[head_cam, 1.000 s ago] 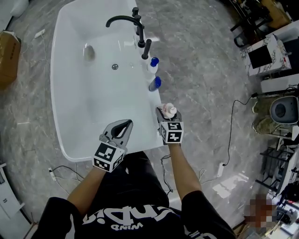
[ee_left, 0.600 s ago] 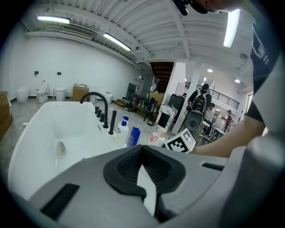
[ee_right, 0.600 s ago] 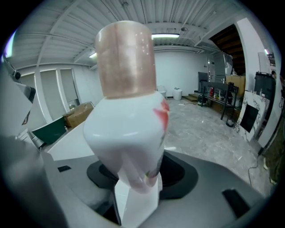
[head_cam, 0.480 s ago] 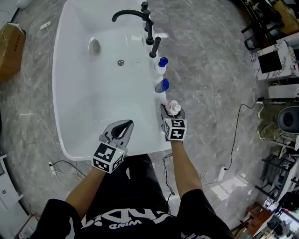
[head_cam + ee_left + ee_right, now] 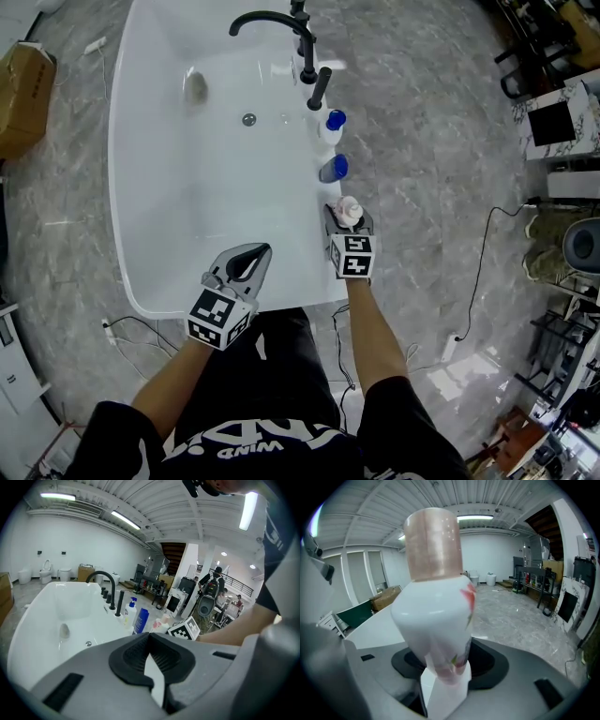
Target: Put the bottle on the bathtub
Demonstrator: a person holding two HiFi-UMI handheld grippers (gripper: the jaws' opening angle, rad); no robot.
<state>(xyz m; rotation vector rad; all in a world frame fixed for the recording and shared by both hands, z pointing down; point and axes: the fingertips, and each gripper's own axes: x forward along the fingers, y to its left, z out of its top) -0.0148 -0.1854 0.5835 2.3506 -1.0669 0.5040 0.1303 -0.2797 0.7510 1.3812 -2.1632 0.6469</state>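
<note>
A white bathtub (image 5: 150, 234) with a black faucet (image 5: 272, 21) fills the head view. My right gripper (image 5: 345, 219) is shut on a white bottle with a pink cap (image 5: 348, 208), upright over the tub's right rim; whether it touches the rim I cannot tell. In the right gripper view the bottle (image 5: 436, 616) stands between the jaws and fills the middle. My left gripper (image 5: 247, 257) hangs shut and empty over the tub's near end. The left gripper (image 5: 150, 641) view shows its pads pressed together, with the pink-capped bottle (image 5: 161, 624) beyond.
Two blue-capped bottles (image 5: 334, 122) (image 5: 333, 169) stand on the right rim between the held bottle and a black tap handle (image 5: 321, 88). A cardboard box (image 5: 23, 89) lies on the marble floor at left. Cables (image 5: 469, 281) and equipment crowd the right side.
My right gripper has carried the bottle a little along the rim toward the blue-capped bottles. The left gripper has kept its place and stays shut.
</note>
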